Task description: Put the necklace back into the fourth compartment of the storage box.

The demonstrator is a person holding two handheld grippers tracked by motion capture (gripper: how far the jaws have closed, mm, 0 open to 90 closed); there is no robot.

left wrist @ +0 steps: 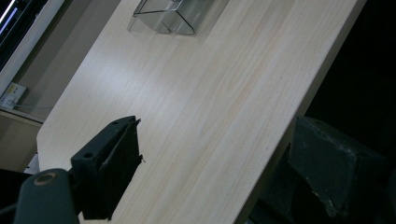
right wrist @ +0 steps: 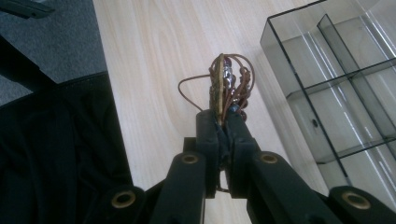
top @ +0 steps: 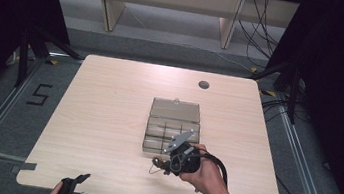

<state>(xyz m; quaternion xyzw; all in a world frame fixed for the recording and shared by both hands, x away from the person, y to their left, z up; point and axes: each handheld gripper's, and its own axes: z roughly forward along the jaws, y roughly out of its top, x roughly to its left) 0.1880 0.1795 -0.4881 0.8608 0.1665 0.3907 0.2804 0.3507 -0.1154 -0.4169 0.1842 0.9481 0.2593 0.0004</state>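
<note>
In the high view, the right tongs (top: 167, 163) sit just in front of the clear compartment box (top: 172, 127), pointing left along the desk (top: 106, 118), with a small brown wiry piece (top: 157, 164) at their tips; the left tongs (top: 79, 181) hang at the desk's near edge, well apart. In the left gripper view, the left tongs (left wrist: 210, 154) are spread wide over bare wood, with the box's corner (left wrist: 163, 16) far ahead. In the right gripper view, the right tongs (right wrist: 223, 122) pinch the piece (right wrist: 226, 84), a flat brassy disc on edge wound with brown wire loops and a red bead, its long axis running straight out from the tips. The box (right wrist: 336, 84) lies just right; open desk (right wrist: 154, 56) lies ahead and left.
</note>
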